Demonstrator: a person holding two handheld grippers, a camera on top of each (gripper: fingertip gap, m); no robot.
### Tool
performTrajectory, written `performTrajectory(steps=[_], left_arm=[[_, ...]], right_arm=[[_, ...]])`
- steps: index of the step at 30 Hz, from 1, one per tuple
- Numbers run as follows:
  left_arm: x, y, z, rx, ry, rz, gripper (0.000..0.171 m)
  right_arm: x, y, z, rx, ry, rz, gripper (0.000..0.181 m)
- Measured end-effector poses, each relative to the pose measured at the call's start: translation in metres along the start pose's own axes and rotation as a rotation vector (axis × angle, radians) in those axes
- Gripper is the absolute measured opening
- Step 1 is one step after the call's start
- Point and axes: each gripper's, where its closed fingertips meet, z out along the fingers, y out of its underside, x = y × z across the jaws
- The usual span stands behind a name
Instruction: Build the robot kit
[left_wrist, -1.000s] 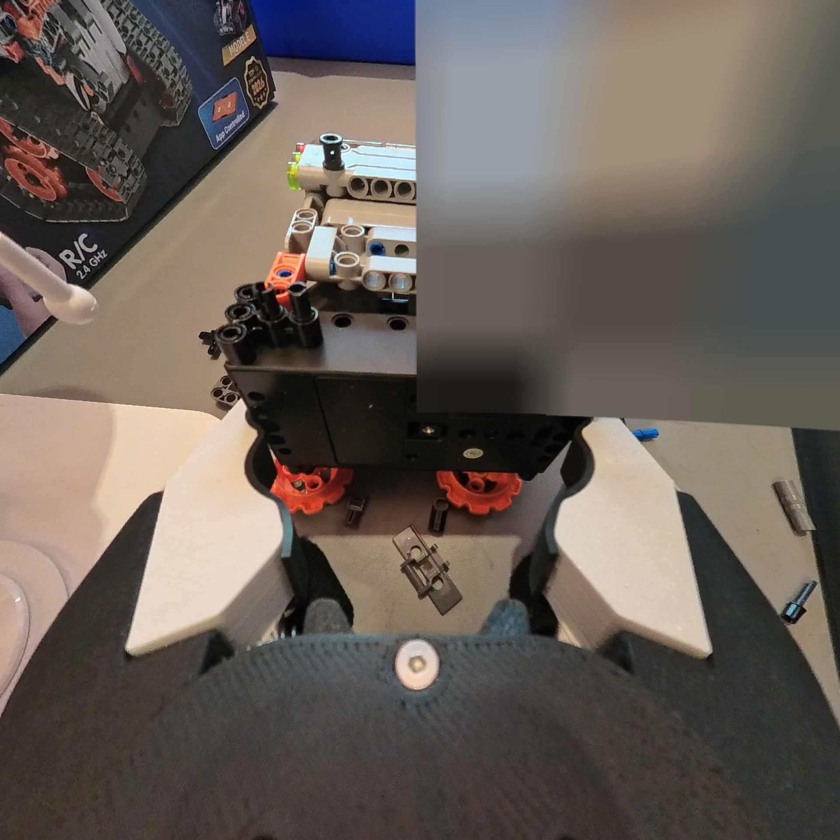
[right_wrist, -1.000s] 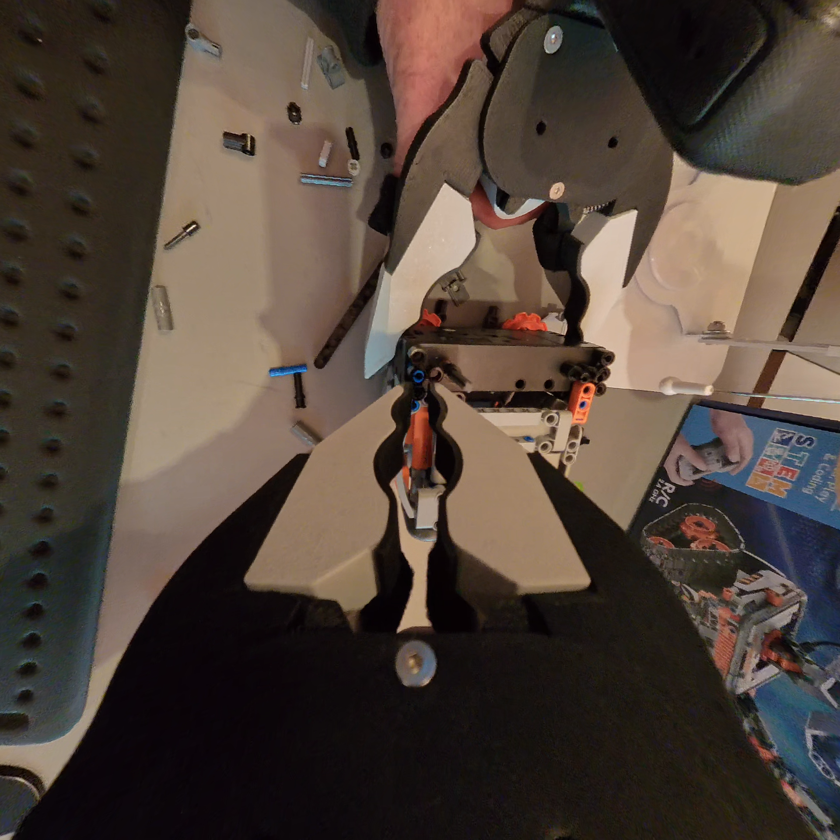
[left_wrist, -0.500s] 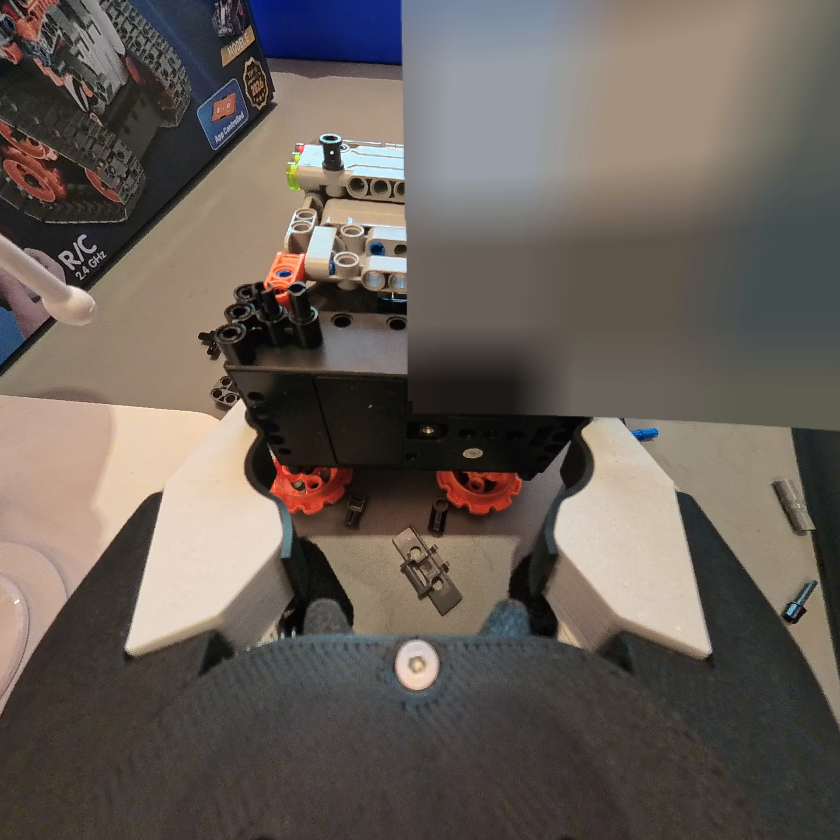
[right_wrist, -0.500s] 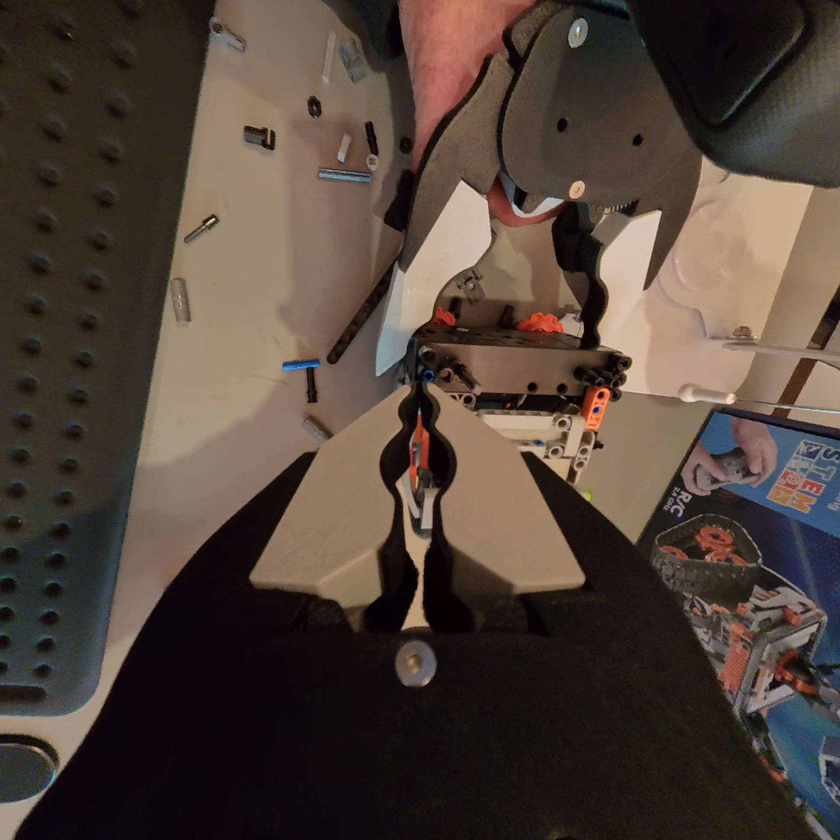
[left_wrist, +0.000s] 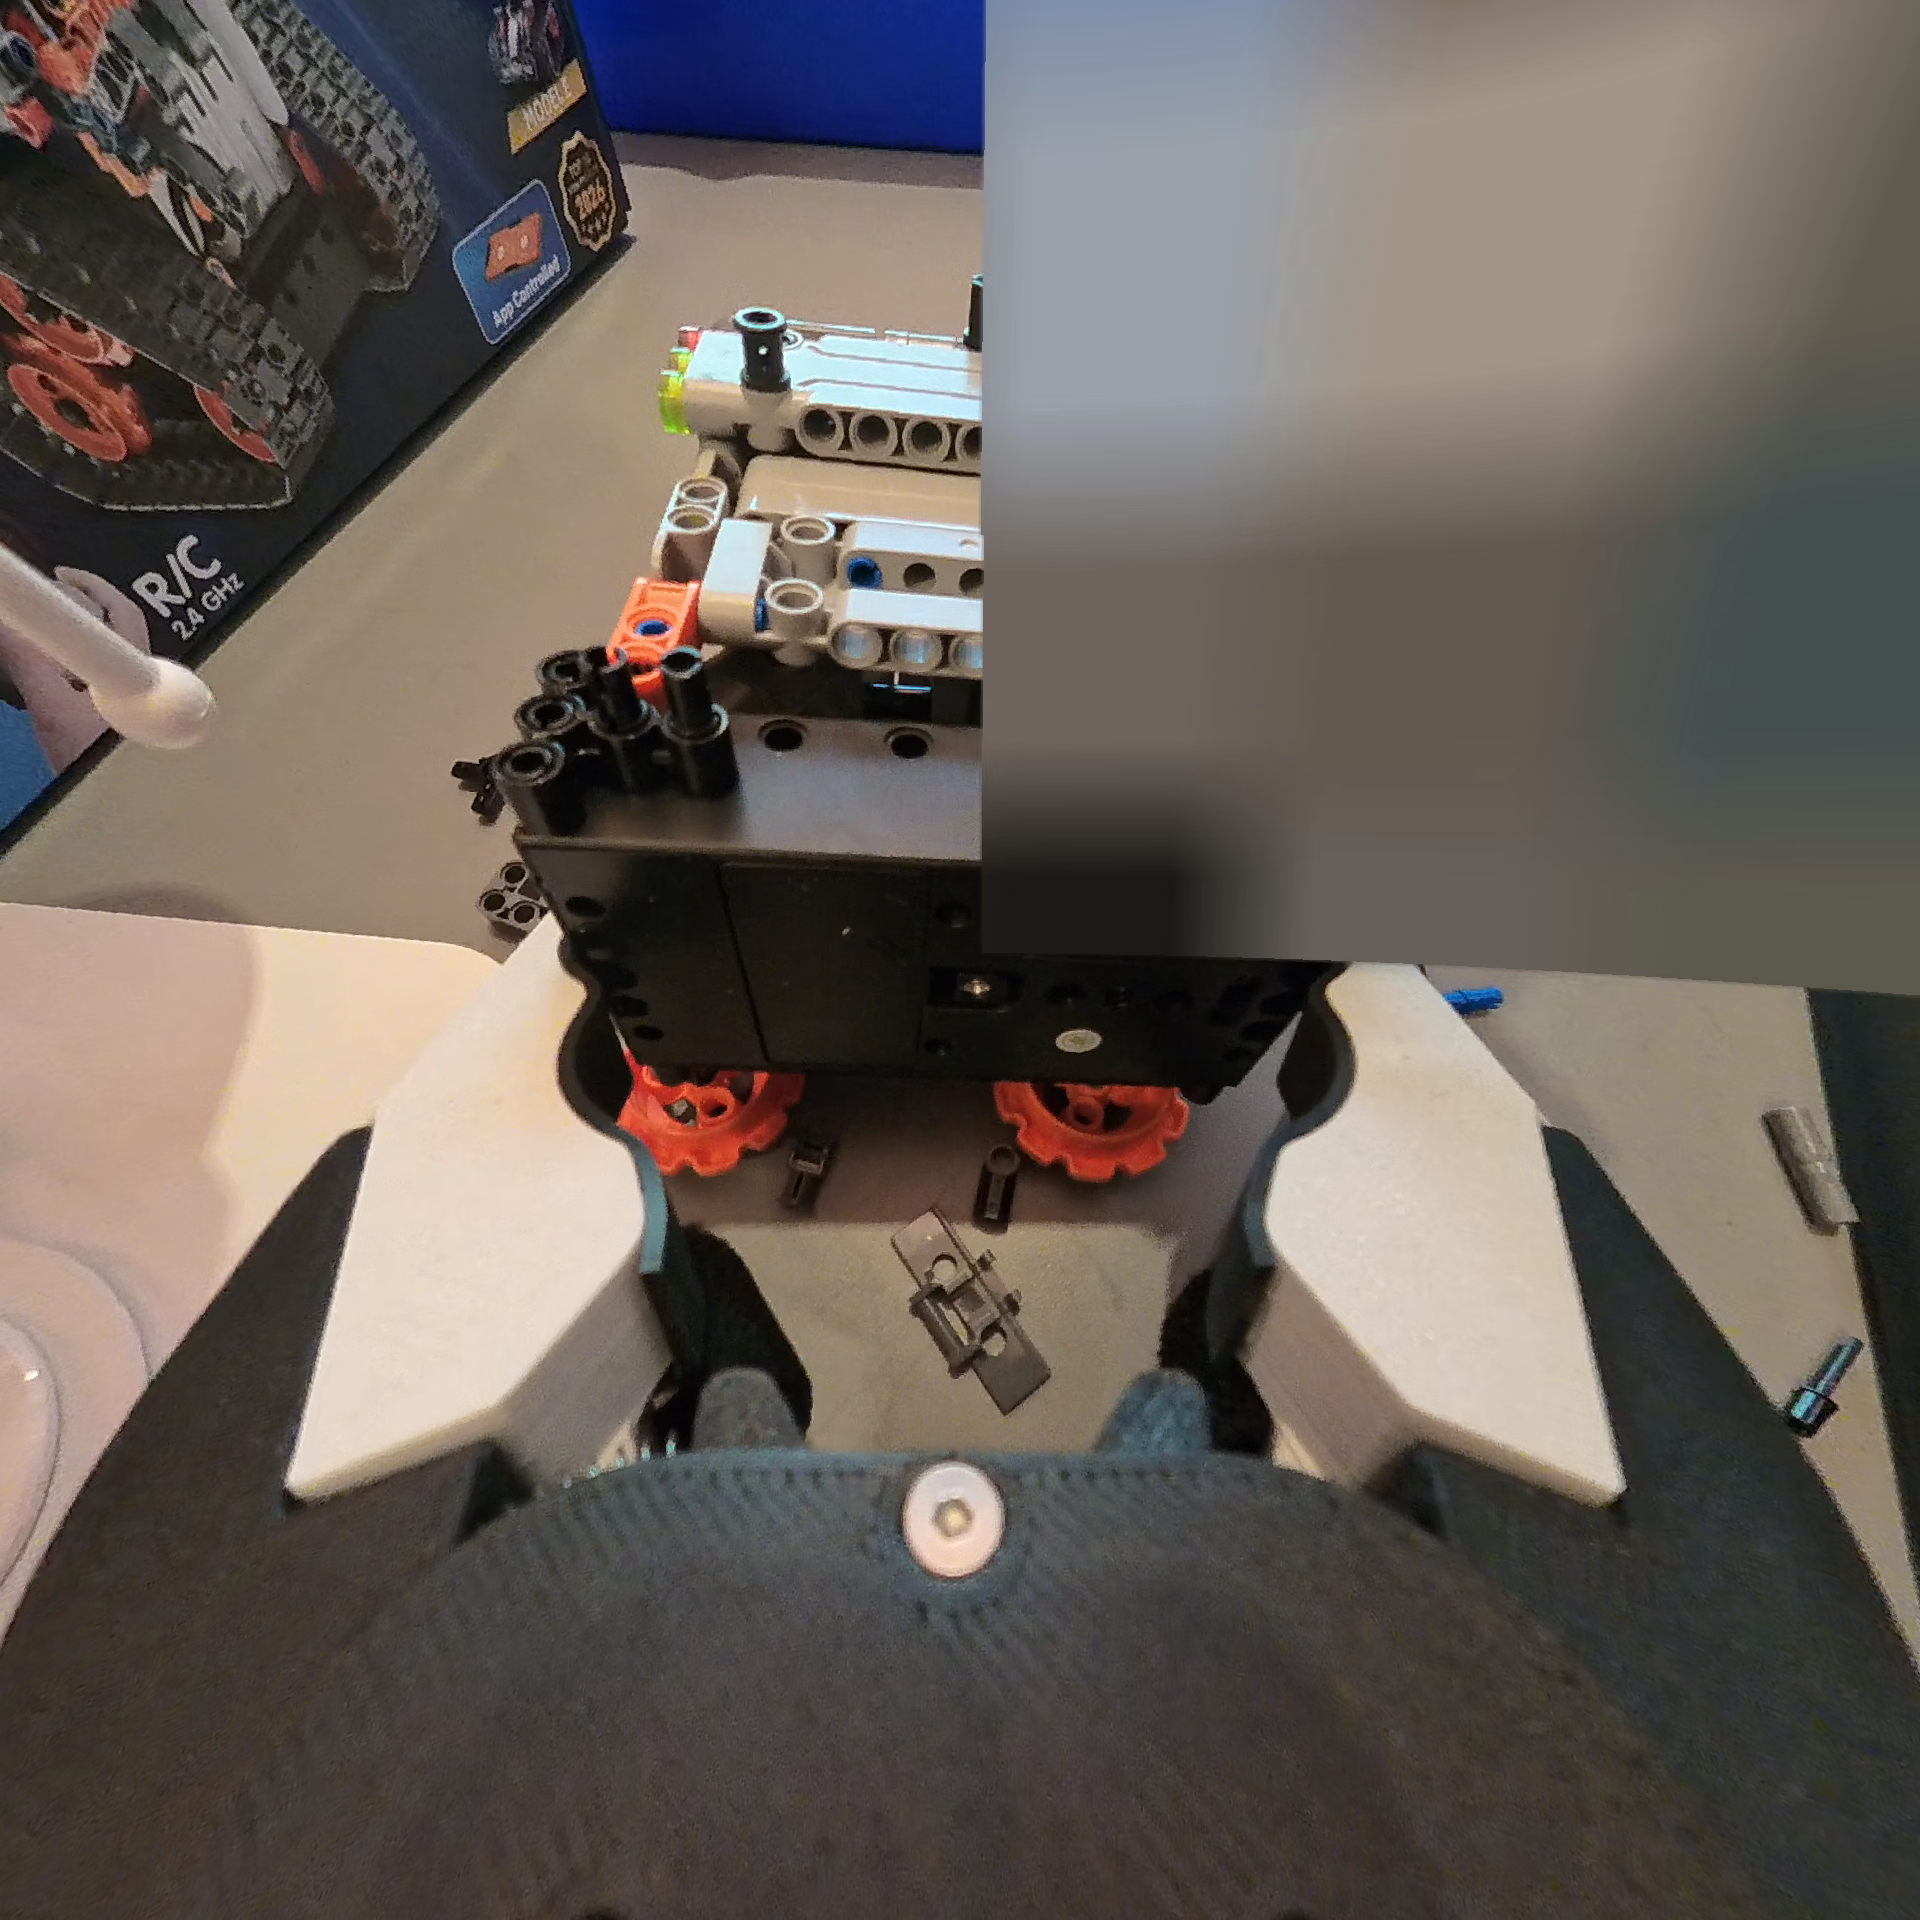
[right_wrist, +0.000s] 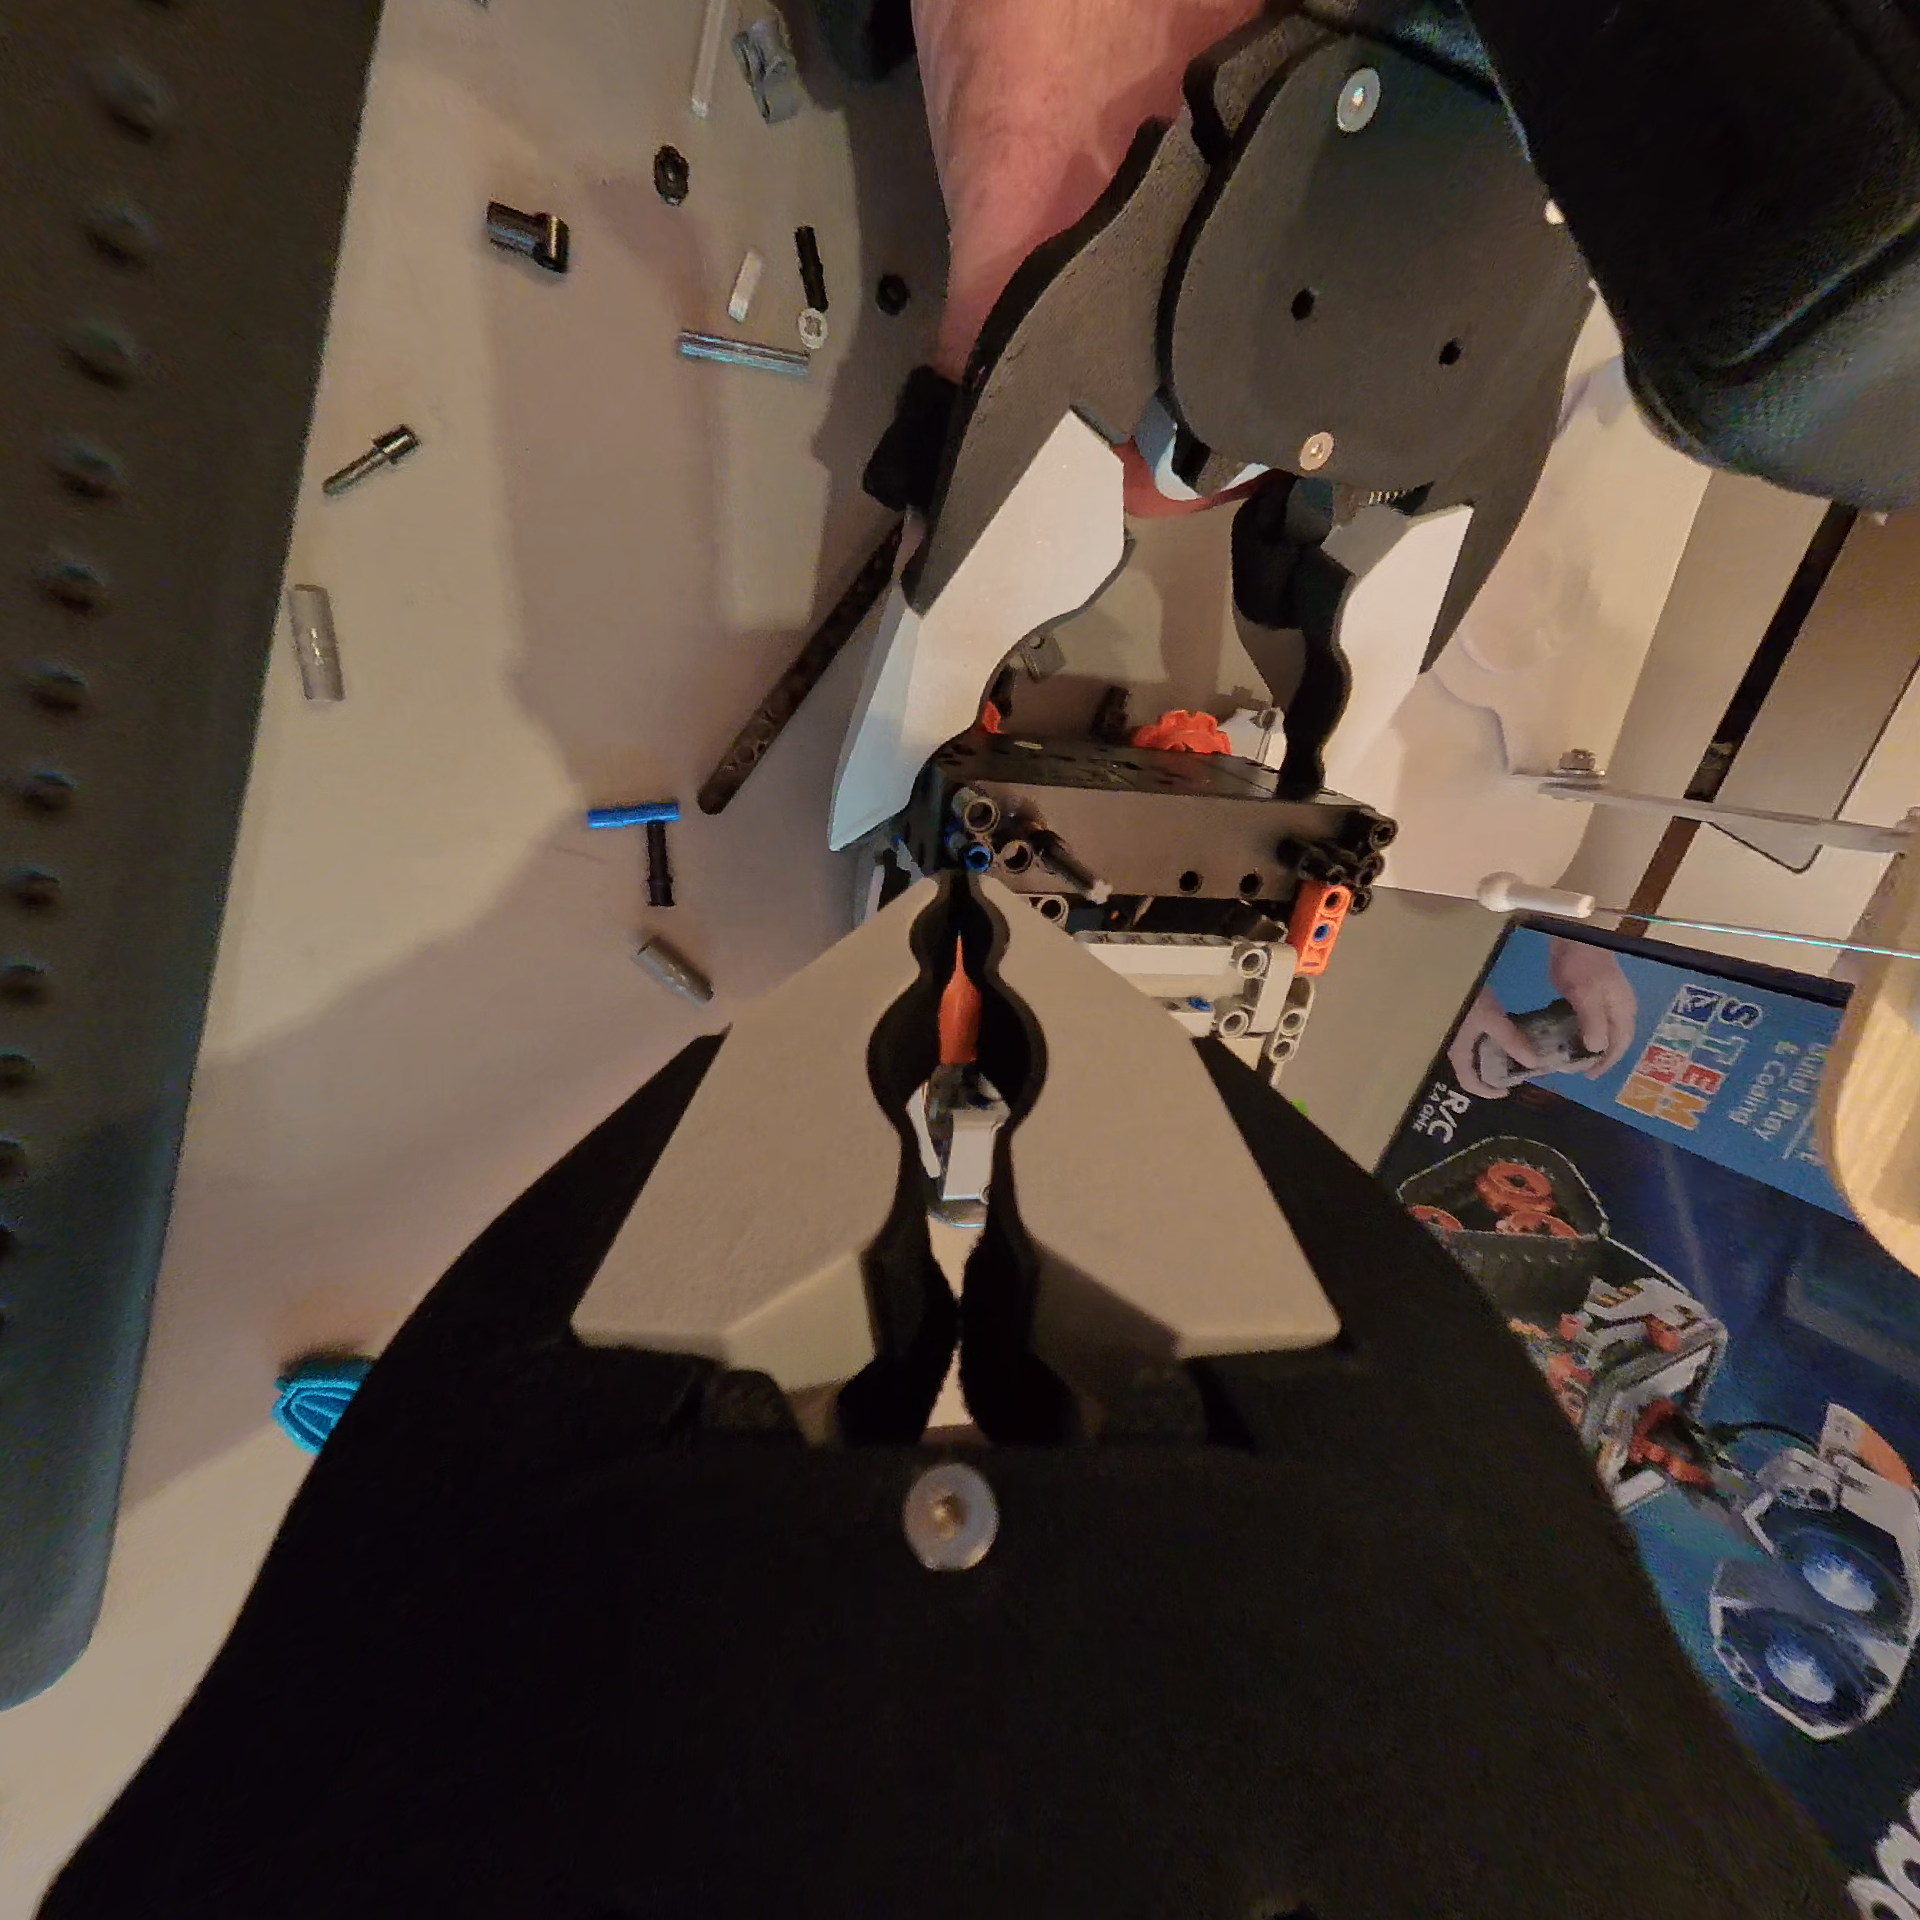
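Note:
My left gripper (left_wrist: 951, 1029) is shut on the black body (left_wrist: 831, 966) of a brick-built model that has grey beams (left_wrist: 862, 416) on top and orange gear wheels (left_wrist: 707, 1117) underneath. A blurred patch hides the model's right half. In the right wrist view the model (right_wrist: 1143, 831) sits between the left gripper's fingers (right_wrist: 883, 769), held by a hand. My right gripper (right_wrist: 961, 894) is nearly closed on an orange and grey piece (right_wrist: 956, 1003) at the model's near-left corner, with its tips touching the model.
A flat black piece (left_wrist: 971, 1309) and two small pins lie under the model. Loose parts lie left of it: a blue pin (right_wrist: 632, 814), a black pin (right_wrist: 657, 862), a long black beam (right_wrist: 800, 675). A studded dark mat (right_wrist: 104, 727) runs along the left, the product box (right_wrist: 1662, 1247) stands at right. My left tips are roughly 6 cm from the black pin (right_wrist: 657, 862).
The right wrist view has turned slightly, and the orange piece now shows narrower between the right fingers. The left gripper and the model have hardly moved.

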Motion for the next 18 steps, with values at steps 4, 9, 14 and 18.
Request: performTrajectory(steps=[4,9,14,18], left_arm=[[0.0003,0.0001,0.0003,-0.002,0.0,-0.002,0.128],[-0.0002,0.0003,0.0004,0.0,0.004,0.004,0.129],[-0.0003,0.0003,0.0005,0.003,0.006,0.005,0.129],[-0.0002,0.0003,0.0004,0.004,0.007,0.006,0.129]], right_arm=[[0.0002,0.0,0.0001,0.032,-0.026,0.024,0.0],[0.0004,-0.0009,-0.0016,0.055,-0.021,0.07,0.0],[0.0016,0.0047,0.0022,0.061,-0.03,0.093,0.007],[0.002,0.0038,0.0034,0.078,-0.05,0.106,0.005]])
